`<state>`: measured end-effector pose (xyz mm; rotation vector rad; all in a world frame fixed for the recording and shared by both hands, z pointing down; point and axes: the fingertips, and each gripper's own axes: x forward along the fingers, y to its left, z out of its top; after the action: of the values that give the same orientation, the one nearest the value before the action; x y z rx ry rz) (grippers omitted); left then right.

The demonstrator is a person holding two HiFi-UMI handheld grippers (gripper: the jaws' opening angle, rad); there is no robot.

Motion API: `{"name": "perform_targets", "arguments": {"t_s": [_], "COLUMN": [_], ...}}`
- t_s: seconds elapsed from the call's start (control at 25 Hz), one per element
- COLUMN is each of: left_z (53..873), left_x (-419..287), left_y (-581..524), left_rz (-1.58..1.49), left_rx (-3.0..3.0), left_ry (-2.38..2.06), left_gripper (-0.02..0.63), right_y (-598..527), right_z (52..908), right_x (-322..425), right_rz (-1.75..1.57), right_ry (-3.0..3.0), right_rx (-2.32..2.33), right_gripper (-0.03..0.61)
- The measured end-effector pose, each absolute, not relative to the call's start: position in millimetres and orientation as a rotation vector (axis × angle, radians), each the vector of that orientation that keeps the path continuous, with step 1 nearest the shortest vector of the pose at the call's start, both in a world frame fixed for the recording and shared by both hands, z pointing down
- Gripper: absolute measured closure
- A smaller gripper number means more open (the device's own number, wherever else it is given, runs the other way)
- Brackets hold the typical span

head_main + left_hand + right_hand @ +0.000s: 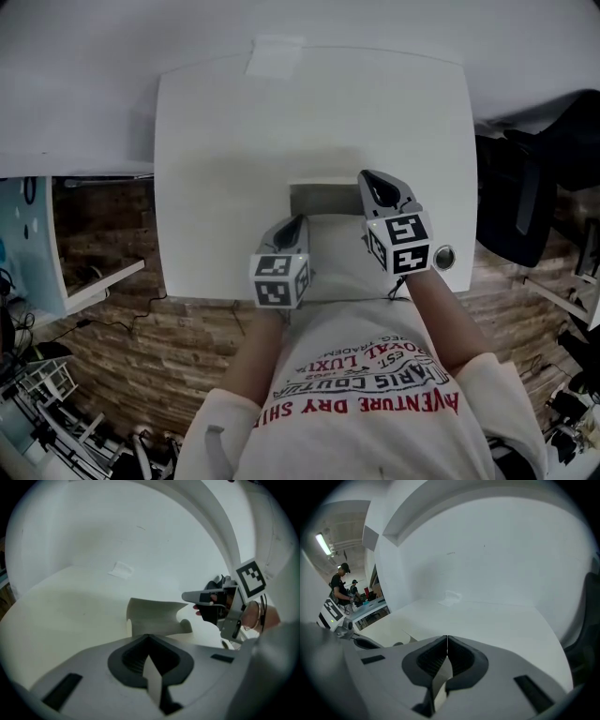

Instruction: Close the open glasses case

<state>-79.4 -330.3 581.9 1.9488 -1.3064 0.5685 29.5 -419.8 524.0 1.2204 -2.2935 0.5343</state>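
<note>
The pale open glasses case (324, 200) lies on the white table (225, 159) near its front edge, between my two grippers. In the left gripper view its raised lid (154, 616) stands just ahead of the jaws. My left gripper (298, 221) is shut with nothing in it, just left of the case and in front of it; its jaws (149, 638) meet in a line. My right gripper (368, 179) is shut too, at the case's right end, and also shows as (202, 597). From the right gripper view (447, 638) only a corner of the case (389, 637) appears, low at the left.
A small piece of paper (275, 56) lies at the table's far edge against the white wall. A small round object (443, 256) sits at the front right corner. A black chair (534, 187) stands to the right, shelving (56, 253) to the left. People (341, 590) stand far off.
</note>
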Motion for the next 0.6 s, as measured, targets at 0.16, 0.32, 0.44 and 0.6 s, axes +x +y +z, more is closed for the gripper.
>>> {"name": "perform_targets", "arguments": {"t_s": [0.16, 0.32, 0.44, 0.6], "left_z": [581.5, 581.7, 582.0, 581.7], "left_x": [-81.2, -81.0, -81.8, -80.8], "left_y": [-330.2, -330.0, -331.4, -332.1], "left_rz": [0.531, 0.531, 0.527, 0.545], "left_rx": [1.931, 1.934, 1.945, 1.96], "left_ry": [-1.295, -1.289, -1.279, -1.271], "left_gripper": [0.615, 0.615, 0.615, 0.615], "right_y": [-412.5, -407.2, -405.0, -393.8], "right_z": [529.8, 531.5, 531.9, 540.5], "right_x": [27.1, 27.4, 26.4, 27.7], "right_rz": [0.597, 0.65, 0.642, 0.659], "right_ry": [-2.273, -2.273, -2.263, -2.217], "right_rx": [1.198, 1.207, 1.199, 1.145], "right_gripper": [0.566, 0.566, 0.566, 0.566]}}
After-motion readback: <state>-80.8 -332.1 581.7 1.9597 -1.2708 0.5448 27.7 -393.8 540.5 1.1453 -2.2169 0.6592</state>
